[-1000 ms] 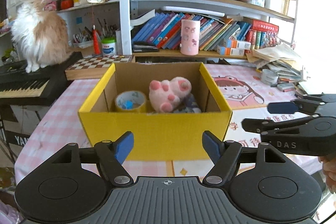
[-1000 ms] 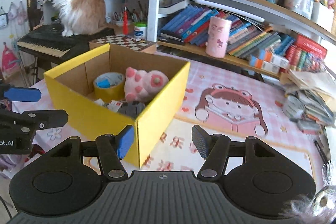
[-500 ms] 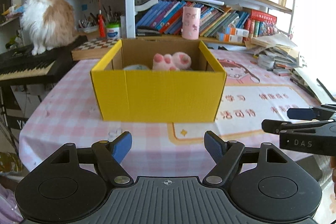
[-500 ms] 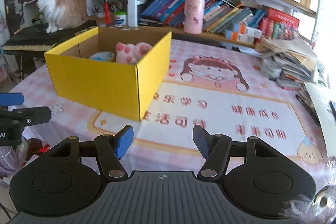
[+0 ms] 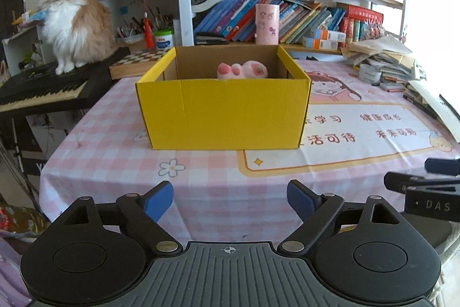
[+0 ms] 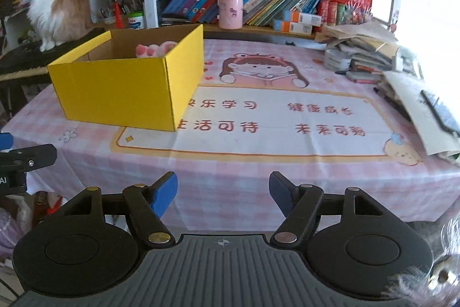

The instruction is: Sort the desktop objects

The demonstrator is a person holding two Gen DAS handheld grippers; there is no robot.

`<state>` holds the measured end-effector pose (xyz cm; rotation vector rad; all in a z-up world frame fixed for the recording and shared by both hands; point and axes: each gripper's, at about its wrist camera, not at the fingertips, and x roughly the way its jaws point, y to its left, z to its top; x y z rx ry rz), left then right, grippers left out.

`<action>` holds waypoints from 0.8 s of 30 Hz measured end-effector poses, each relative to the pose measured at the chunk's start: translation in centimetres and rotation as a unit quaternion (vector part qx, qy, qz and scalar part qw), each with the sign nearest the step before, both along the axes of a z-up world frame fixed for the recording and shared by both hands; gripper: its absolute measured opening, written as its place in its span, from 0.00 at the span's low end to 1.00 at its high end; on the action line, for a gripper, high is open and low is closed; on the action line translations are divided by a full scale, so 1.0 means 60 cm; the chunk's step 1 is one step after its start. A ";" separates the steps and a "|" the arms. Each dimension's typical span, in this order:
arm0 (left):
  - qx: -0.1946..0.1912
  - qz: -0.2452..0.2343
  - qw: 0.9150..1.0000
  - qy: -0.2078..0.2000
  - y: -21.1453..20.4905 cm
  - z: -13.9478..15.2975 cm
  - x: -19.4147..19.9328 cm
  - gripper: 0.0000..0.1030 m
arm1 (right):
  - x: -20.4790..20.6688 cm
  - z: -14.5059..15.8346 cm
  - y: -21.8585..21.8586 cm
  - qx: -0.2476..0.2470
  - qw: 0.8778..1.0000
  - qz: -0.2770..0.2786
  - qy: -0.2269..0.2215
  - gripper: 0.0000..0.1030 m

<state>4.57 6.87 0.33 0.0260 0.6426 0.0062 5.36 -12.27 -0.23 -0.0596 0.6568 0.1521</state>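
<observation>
A yellow cardboard box stands on the pink checked tablecloth. Over its rim shows a pink plush paw toy; anything else inside is hidden by the near wall. My left gripper hangs off the table's near edge, well short of the box, jaws opening with nothing between them. My right gripper is also back at the near edge, to the right of the box, jaws opening and empty. Each gripper's side shows at the edge of the other's view.
A cat sits on a keyboard left of the table. Bookshelves with a pink cup line the far side. A pile of papers and books crowds the right edge. A printed mat covers the table's middle.
Both grippers have pulled back from the box toward the table's near edge and sunk lower. Their jaws have spread wider. The box's contents have dropped out of sight behind its wall.
</observation>
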 end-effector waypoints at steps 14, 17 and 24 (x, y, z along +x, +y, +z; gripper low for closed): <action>0.022 -0.019 0.999 0.036 -0.021 -0.018 0.005 0.91 | -0.004 -0.007 0.004 -0.005 1.000 0.016 0.015 0.79; 0.019 -0.018 0.999 0.042 -0.021 -0.020 0.008 0.92 | -0.005 -0.006 0.003 -0.006 1.000 0.016 0.015 0.79; 0.018 -0.019 0.999 0.046 -0.023 -0.020 0.009 0.92 | -0.005 -0.009 -0.005 -0.002 1.000 0.008 0.021 0.79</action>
